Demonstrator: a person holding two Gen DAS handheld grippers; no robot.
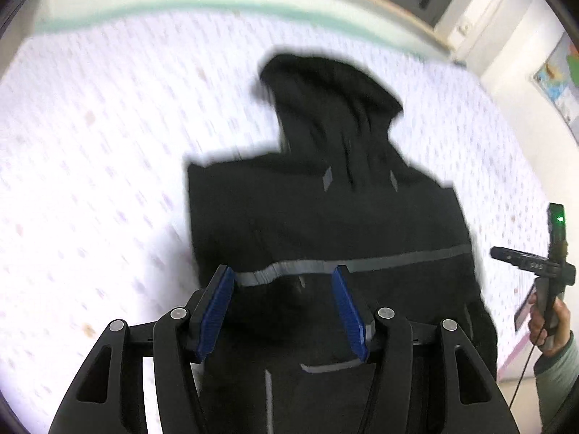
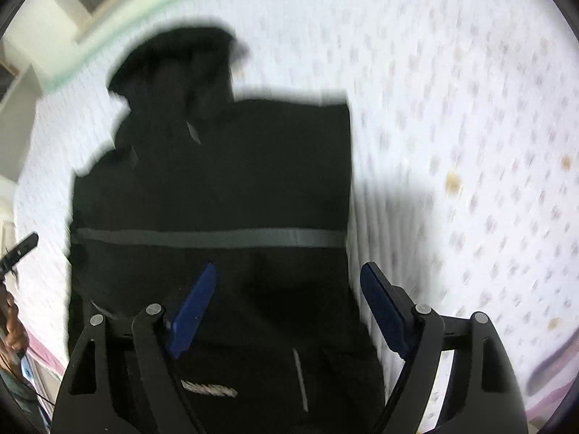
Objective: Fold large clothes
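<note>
Black hooded jacket (image 1: 325,217) lies flat on a white bedsheet (image 1: 90,144) dotted with small marks, hood (image 1: 325,97) at the far end, a grey stripe (image 2: 210,237) crossing its body. Above its near part, the left gripper (image 1: 282,311) holds its blue-padded jaws spread with nothing pinched between them. The right gripper (image 2: 286,307) hovers alongside, jaws spread wider, also empty. A person's hand (image 1: 550,325) grips the right tool's handle.
</note>
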